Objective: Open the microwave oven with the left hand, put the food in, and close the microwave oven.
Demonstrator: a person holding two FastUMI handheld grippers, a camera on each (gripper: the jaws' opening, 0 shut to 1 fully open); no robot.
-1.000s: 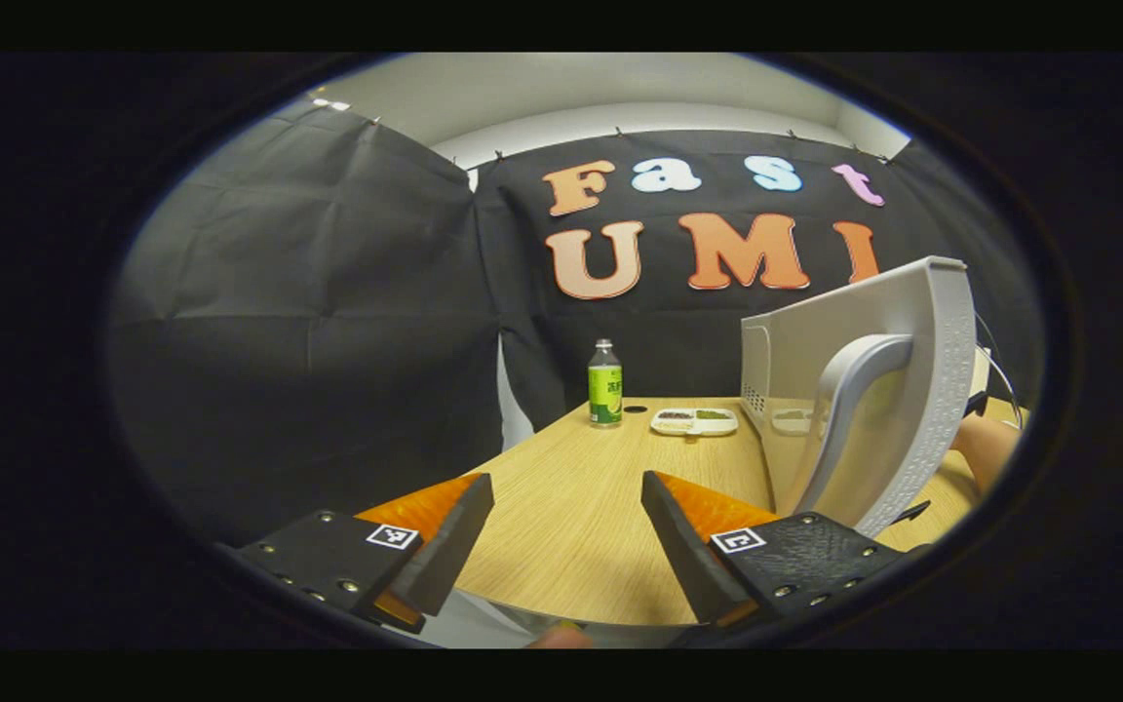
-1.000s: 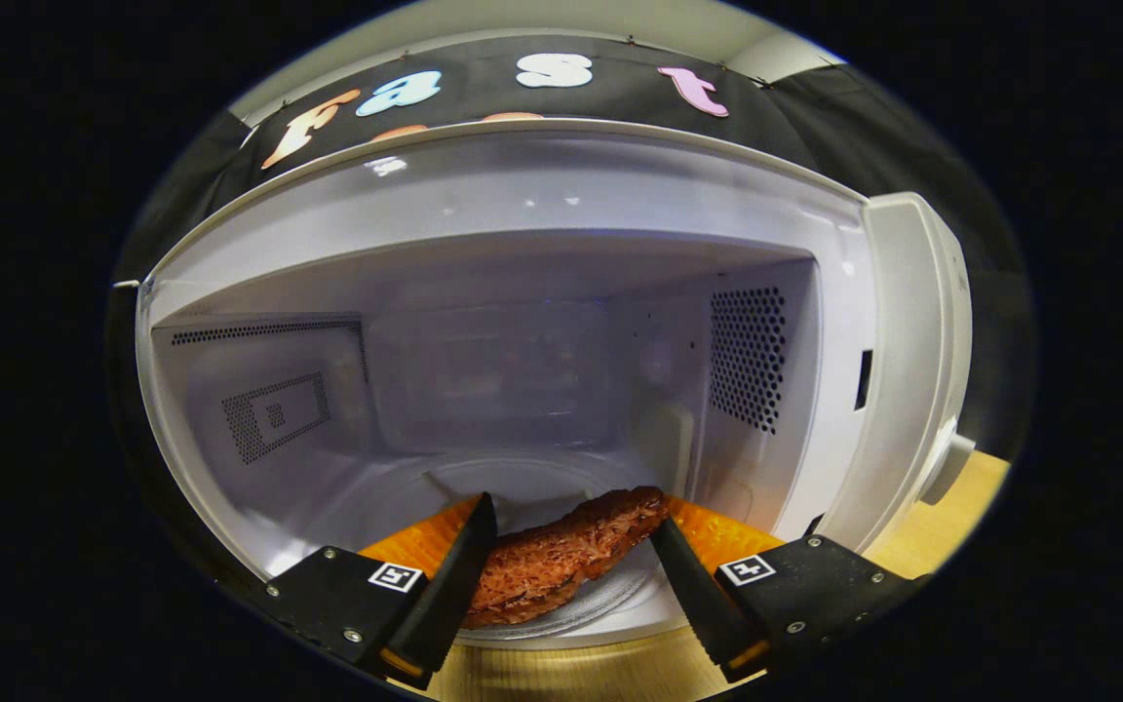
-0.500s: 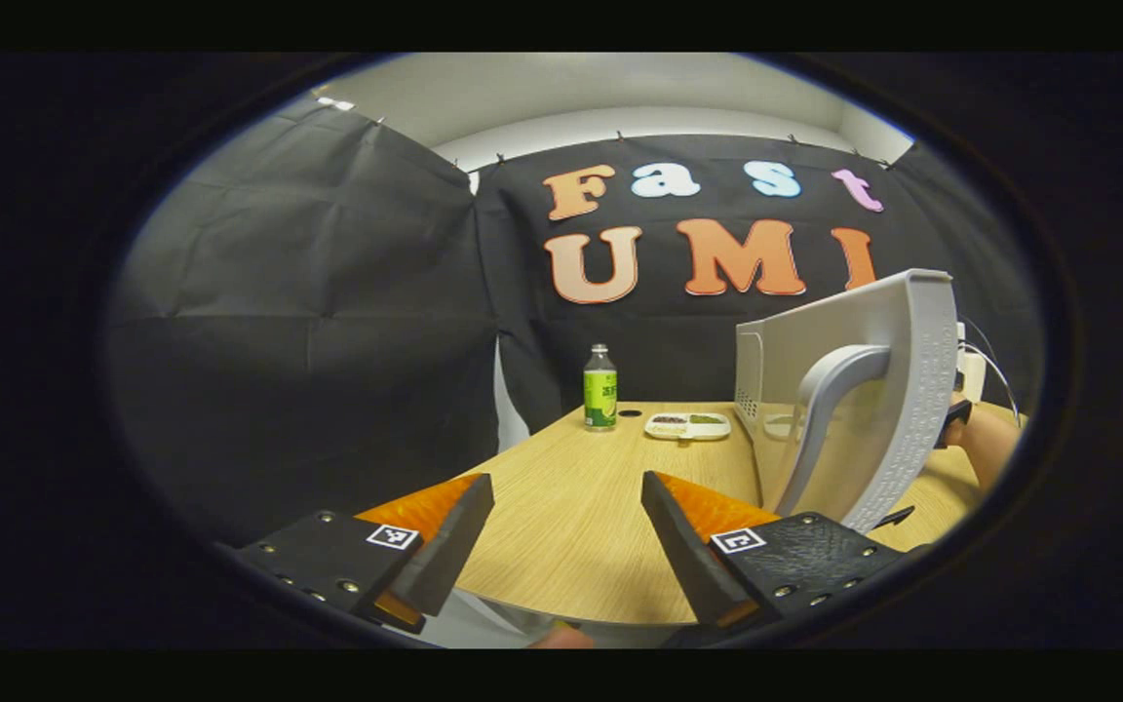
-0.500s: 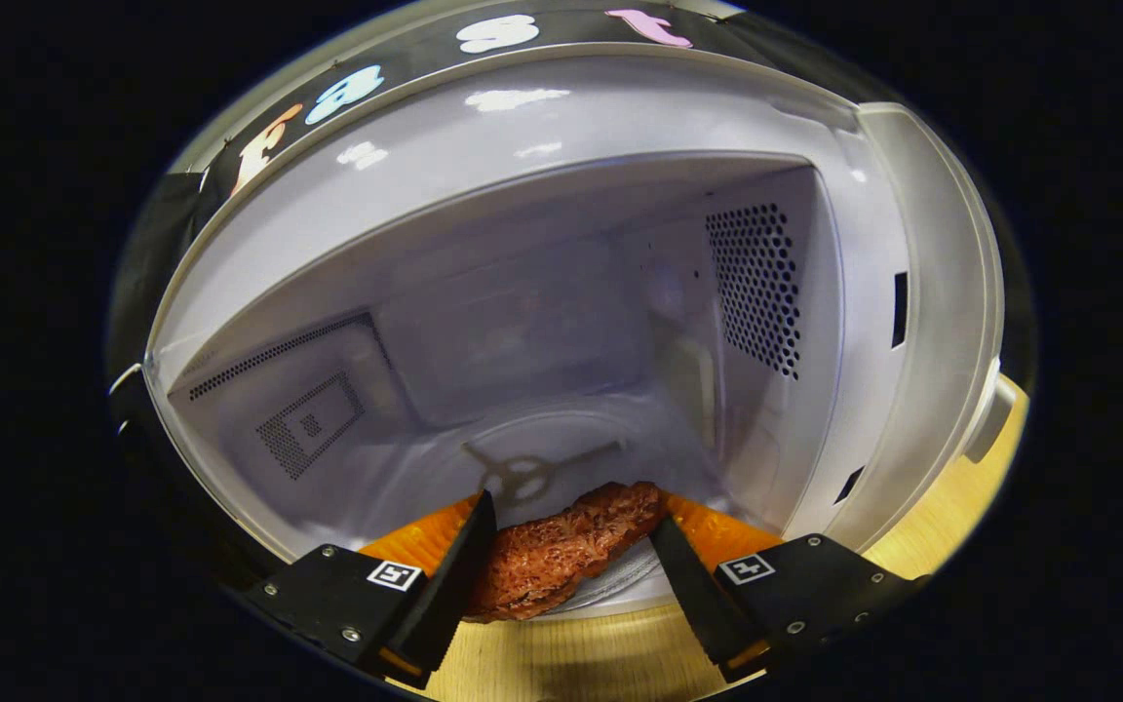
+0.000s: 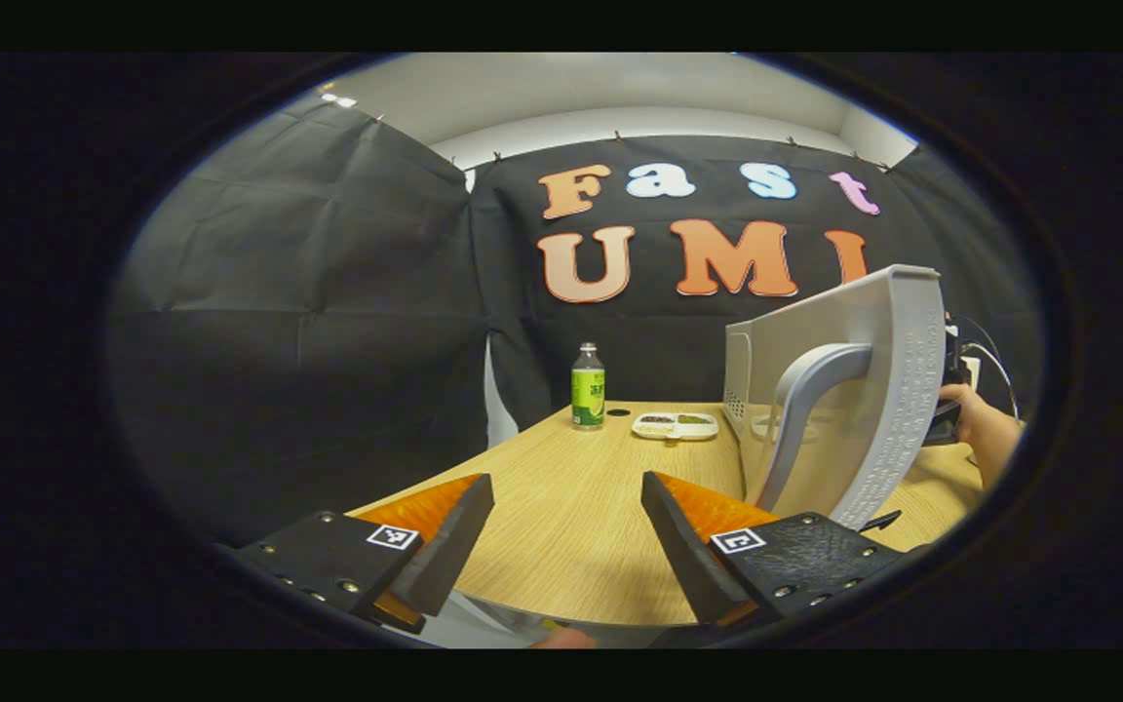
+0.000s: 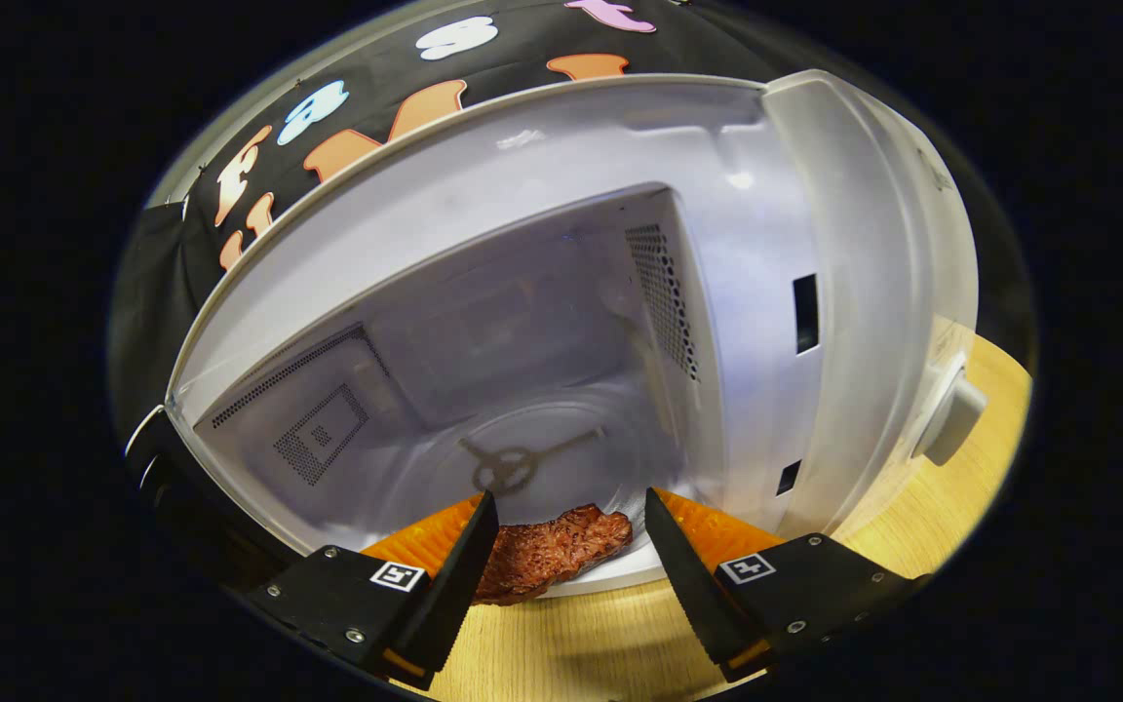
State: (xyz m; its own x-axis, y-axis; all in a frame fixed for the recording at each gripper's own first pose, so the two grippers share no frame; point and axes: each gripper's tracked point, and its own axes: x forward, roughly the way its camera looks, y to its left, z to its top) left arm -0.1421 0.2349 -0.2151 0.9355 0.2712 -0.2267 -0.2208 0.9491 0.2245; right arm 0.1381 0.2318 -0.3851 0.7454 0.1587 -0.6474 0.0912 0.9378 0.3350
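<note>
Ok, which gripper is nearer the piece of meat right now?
Right. The right gripper has its jaws open either side of the meat at the microwave's mouth; the left gripper hangs open outside the door.

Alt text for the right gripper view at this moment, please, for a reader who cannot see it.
An open right gripper sits at the mouth of the open microwave oven, with a brown piece of food between its fingers on the front edge of the glass turntable. The oven stands on a wooden table.

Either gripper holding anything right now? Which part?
Left gripper: nothing, jaws open over the table. Right gripper: jaws apart around the meat; contact cannot be told.
</note>
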